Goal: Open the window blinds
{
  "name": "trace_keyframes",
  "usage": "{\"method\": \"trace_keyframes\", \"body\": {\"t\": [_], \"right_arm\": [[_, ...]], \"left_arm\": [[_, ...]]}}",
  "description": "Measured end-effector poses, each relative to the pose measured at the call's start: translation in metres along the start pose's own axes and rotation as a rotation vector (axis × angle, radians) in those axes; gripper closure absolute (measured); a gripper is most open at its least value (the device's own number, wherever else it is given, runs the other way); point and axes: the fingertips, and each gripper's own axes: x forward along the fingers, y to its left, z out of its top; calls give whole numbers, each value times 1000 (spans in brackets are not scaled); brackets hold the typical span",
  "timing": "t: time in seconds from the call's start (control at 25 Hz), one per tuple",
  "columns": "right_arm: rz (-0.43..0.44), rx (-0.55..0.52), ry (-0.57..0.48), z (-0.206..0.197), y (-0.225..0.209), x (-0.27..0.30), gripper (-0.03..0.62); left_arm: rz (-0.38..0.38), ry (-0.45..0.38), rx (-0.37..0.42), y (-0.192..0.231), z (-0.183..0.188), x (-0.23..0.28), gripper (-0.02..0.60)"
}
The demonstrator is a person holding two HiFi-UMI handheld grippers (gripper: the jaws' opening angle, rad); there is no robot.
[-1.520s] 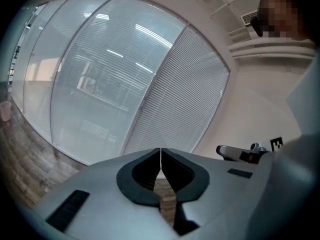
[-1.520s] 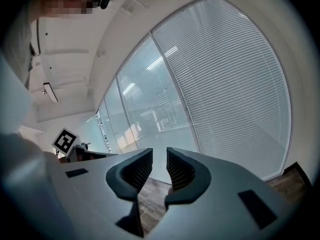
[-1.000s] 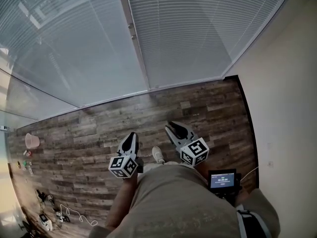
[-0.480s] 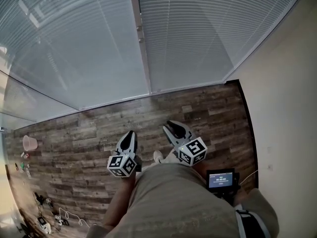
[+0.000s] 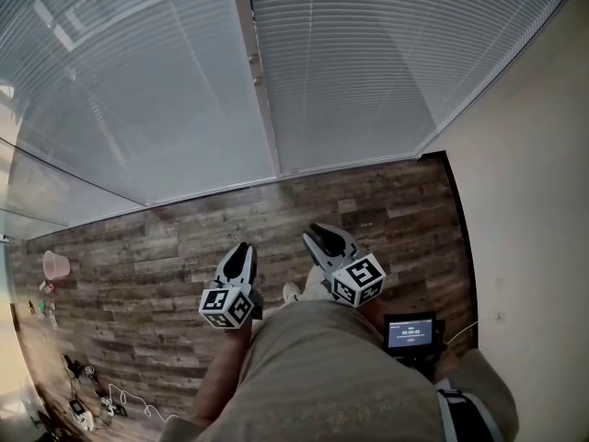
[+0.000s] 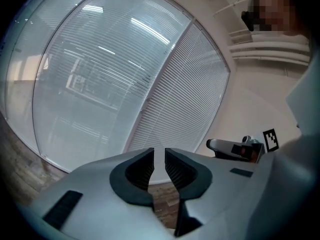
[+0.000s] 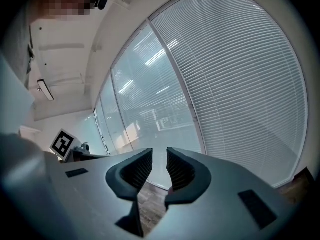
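Wood-plank floor [image 5: 184, 238] runs up to the window blinds [image 5: 368, 63], which hang lowered across both glass panels on either side of a pale frame post [image 5: 260, 99]. A pink cup [image 5: 58, 263] stands on the floor at far left; I cannot see what it contains. A small screen [image 5: 411, 332] at the person's waist glows, its text too small to read. I hold both tools low and side by side, pointed at the blinds and well short of them. The left claw [image 5: 242, 247] has just been opening and shows a narrow gap with nothing in it. The right claw [image 5: 317, 233] is likewise slightly parted and empty.
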Motion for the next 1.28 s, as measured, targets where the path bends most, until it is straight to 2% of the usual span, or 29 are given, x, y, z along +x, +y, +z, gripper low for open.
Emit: {"method": "trace_keyframes", "body": {"t": [0.16, 0.4, 0.6, 0.8, 1.28], "right_arm": [[22, -5, 1, 20, -17, -3, 517], [60, -20, 12, 46, -65, -10, 505], [63, 0, 18, 53, -113, -25, 494], [71, 8, 8, 50, -141, -38, 493], [75, 17, 8, 54, -169, -38, 493]], "left_arm": [[27, -9, -15, -13, 9, 12, 514], [67, -9, -22, -42, 16, 56, 506], [96, -11, -17, -65, 17, 91, 497], [120, -14, -8, -82, 6, 107, 494], [180, -22, -28, -83, 2, 114, 492]]}}
